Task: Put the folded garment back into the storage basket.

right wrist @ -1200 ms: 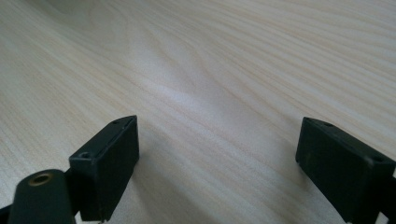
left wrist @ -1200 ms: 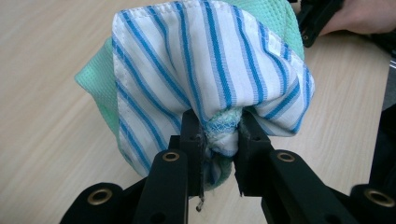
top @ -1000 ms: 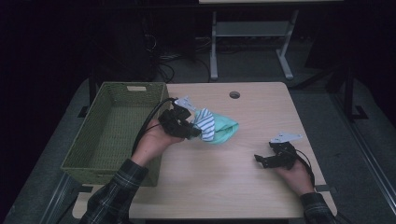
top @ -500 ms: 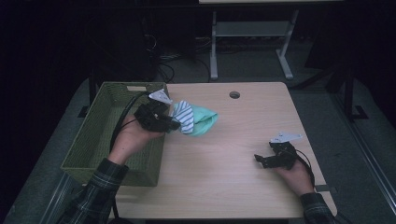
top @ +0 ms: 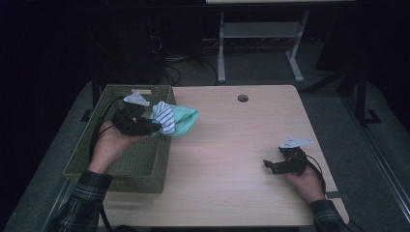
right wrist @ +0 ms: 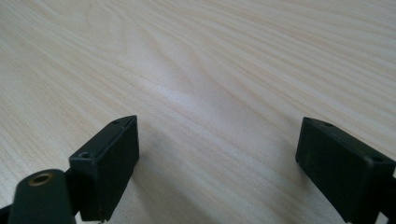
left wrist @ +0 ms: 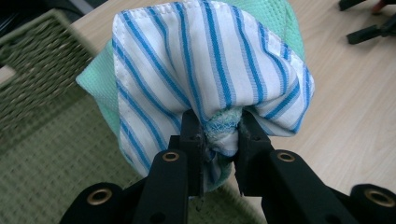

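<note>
My left gripper (top: 155,126) is shut on a bunched cloth (top: 174,120), white with blue stripes on one side and mint green on the other. In the left gripper view the cloth (left wrist: 205,70) bulges above my left gripper (left wrist: 222,135), whose jaws pinch its gathered edge. The bundle hangs over the right rim of the green woven basket (top: 109,159), partly above the table. My right gripper (top: 267,166) rests low at the table's right side, jaws wide apart. In the right gripper view the right gripper (right wrist: 217,144) has bare wood between its jaws.
The light wooden table (top: 241,159) has a round cable hole (top: 242,98) near its far edge. The basket stands at the table's left edge. A white desk frame (top: 261,43) and cables lie on the dark floor behind.
My left hand has carried the cloth leftward, from over the table's middle to the basket's right rim. The right hand and its gripper have stayed put.
</note>
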Tool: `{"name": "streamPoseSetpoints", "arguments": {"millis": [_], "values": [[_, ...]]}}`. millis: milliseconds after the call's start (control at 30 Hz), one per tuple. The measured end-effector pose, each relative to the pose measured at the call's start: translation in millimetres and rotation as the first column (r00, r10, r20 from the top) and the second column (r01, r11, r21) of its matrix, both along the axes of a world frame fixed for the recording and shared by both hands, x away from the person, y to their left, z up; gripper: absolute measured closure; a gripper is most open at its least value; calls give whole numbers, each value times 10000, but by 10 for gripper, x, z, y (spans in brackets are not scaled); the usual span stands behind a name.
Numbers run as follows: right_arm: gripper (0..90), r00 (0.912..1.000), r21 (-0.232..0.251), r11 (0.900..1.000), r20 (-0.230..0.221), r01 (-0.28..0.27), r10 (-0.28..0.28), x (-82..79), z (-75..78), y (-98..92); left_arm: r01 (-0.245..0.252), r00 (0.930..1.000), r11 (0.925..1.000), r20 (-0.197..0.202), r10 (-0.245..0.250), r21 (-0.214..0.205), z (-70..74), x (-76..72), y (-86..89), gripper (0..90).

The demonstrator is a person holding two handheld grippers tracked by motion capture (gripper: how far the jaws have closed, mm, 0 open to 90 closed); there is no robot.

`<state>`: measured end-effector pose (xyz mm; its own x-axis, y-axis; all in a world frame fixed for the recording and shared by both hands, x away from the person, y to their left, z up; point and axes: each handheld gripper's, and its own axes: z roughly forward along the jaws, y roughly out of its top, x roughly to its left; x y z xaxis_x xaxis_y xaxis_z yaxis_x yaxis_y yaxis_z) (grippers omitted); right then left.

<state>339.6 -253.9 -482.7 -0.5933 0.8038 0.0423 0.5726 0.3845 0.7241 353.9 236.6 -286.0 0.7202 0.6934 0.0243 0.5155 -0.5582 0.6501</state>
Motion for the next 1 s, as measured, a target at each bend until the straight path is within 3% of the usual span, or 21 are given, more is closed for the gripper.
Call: {"name": "streamPoseSetpoints", "arguments": {"millis": [300, 667, 900, 1000], "values": [[129, 10000, -1, 10000, 7, 12, -12, 1, 0, 0, -976, 9952, 9951, -67, 975, -134, -118, -41, 360, 753], [129, 10000, -45, 10000, 28, 14, -13, 4, 0, -5, -2219, 9747, 9751, -298, 2216, -61, -398, -58, 772, 752], [129, 10000, -43, 10000, 13, 31, -31, 3, 0, -5, -2705, 9602, 9625, -656, 2713, 213, -643, 30, 933, 752], [129, 10000, -43, 10000, 3, 39, -39, 3, 1, -5, -2756, 9570, 9606, -831, 2778, 369, -753, 72, 952, 750]]}}
